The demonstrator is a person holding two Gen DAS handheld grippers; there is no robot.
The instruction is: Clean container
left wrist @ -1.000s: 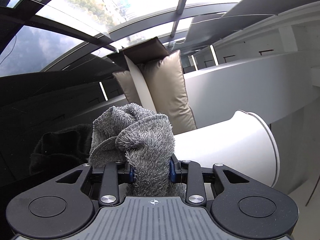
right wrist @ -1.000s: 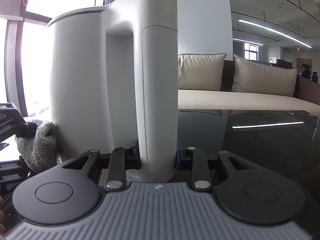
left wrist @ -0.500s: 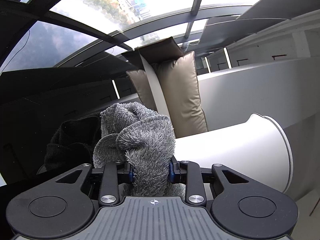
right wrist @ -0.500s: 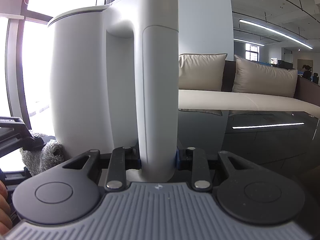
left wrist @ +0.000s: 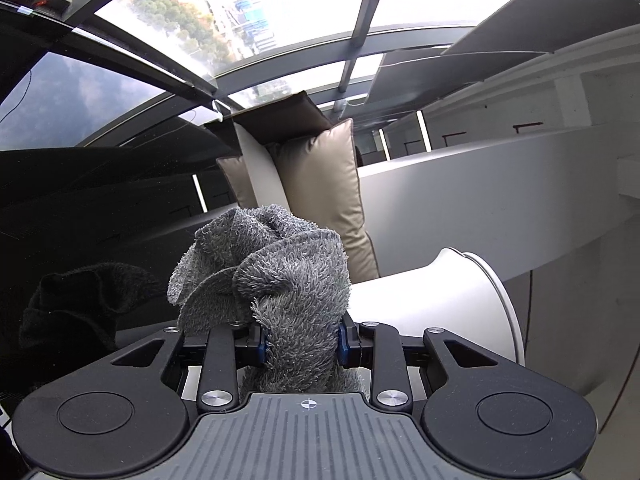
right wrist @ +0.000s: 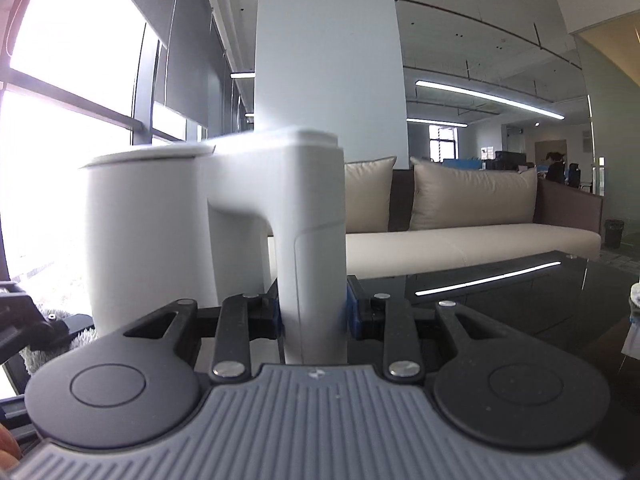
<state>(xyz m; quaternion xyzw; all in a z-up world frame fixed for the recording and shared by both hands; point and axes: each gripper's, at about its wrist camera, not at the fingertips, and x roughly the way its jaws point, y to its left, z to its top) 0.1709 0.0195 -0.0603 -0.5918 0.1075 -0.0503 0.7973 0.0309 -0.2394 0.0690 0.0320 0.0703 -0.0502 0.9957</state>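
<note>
A white jug-like container [right wrist: 152, 236] with a thick handle [right wrist: 314, 248] fills the right wrist view, and my right gripper [right wrist: 314, 312] is shut on that handle. The left wrist view is rolled sideways, so the same container [left wrist: 436, 300] lies across its right side with the rim to the right. My left gripper [left wrist: 300, 340] is shut on a fluffy grey cloth [left wrist: 272, 272], which bunches up just left of the container's wall. That cloth [right wrist: 52, 344] and the left gripper's black body peek in at the lower left of the right wrist view.
A glossy black table [right wrist: 540, 300] lies under both grippers and reflects ceiling lights. Behind it stands a cream sofa [right wrist: 460, 240] with beige cushions [right wrist: 472, 192]. Large windows [right wrist: 60, 120] are on the left. A person sits far off at the right.
The container has dropped lower in the right wrist view, with more of the room showing above it. The cloth has stayed low beside the container's base. Both grips are unchanged.
</note>
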